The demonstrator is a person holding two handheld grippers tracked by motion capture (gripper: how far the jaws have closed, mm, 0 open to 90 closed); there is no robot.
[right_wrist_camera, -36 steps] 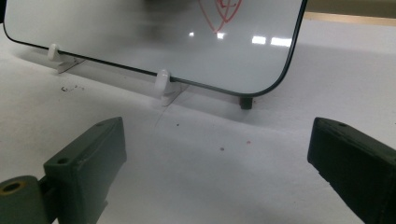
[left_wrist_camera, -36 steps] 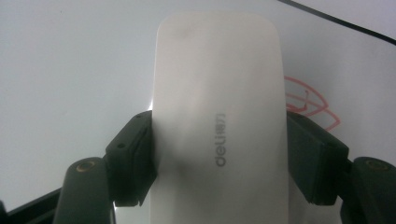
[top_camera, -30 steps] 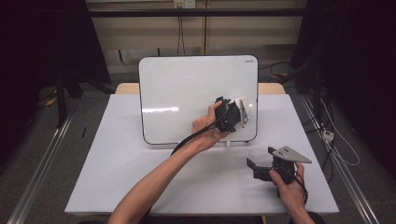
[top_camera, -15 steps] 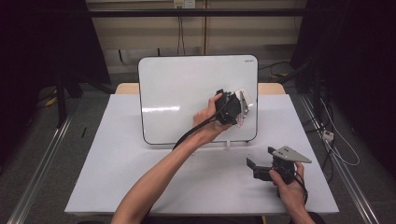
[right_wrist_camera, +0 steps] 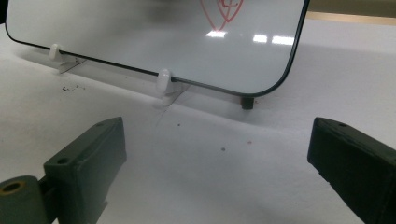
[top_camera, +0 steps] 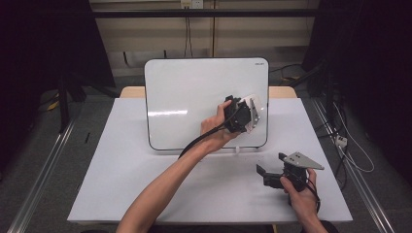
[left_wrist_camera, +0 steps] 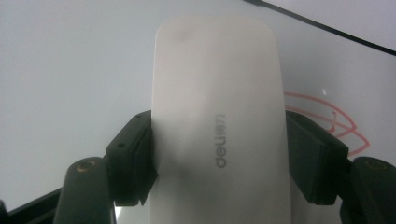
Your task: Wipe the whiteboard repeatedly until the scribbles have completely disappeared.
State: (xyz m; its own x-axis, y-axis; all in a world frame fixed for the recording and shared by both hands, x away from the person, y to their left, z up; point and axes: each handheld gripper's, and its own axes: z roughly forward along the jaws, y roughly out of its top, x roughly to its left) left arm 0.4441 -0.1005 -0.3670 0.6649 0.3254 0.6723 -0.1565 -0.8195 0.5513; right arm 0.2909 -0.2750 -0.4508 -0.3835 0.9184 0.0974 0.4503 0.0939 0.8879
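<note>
Presently, a white oblong plastic eraser [left_wrist_camera: 217, 135] is being clamped by the left tongs [top_camera: 248, 112] against the upright white whiteboard [top_camera: 194, 92]; the right tongs [top_camera: 267, 175] are being held apart over the white counter [top_camera: 121, 184].

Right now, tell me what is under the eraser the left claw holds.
Beside the eraser on the whiteboard, red drawn loops emerge. Anything directly underneath is covered.

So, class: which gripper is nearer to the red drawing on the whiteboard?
Left. The left gripper, shut on a white eraser, is at the red drawing on the whiteboard. The right gripper rests open on the table, apart.
</note>
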